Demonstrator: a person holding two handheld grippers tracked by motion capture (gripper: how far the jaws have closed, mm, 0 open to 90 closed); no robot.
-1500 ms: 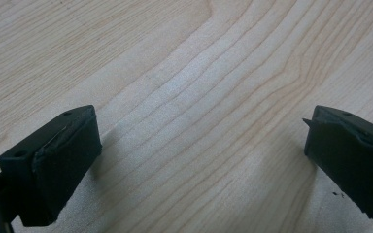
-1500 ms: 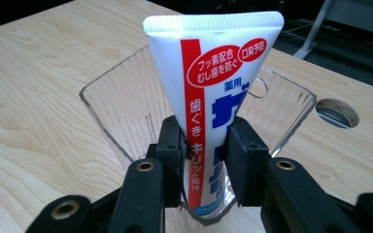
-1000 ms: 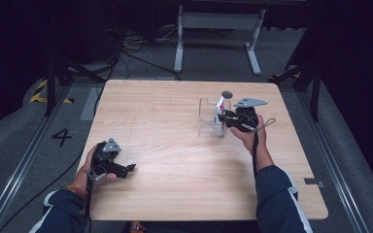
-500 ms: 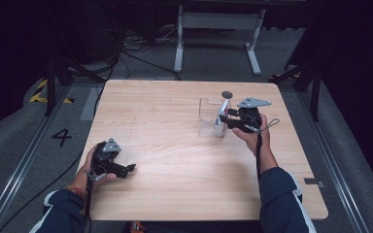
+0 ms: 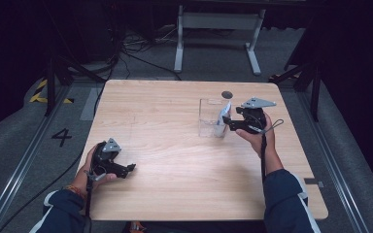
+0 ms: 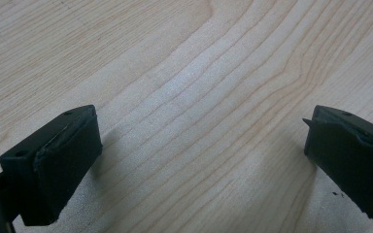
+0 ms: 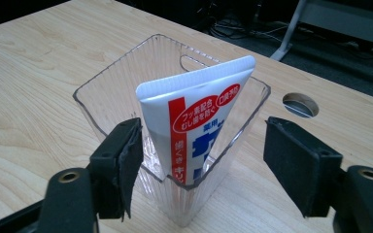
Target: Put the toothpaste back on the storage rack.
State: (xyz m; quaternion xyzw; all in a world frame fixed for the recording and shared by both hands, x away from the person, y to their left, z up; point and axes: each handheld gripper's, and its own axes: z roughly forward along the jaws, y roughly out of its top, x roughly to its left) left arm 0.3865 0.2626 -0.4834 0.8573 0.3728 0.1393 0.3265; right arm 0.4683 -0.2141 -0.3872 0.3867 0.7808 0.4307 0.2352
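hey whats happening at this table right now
A person holds a gripper in each hand at a wooden table. The right gripper, jaws open, sits at a clear plastic container with a toothpaste tube standing tilted inside it. The left gripper, also open, rests near the table's front left, holding nothing.

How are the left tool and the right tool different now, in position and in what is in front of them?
The left tool sits low at the near left of the table, while the right tool is at the far right.
The left tool faces bare wood; the right tool faces a clear ribbed container with a toothpaste tube standing tilted inside.
Both are open and hold nothing.
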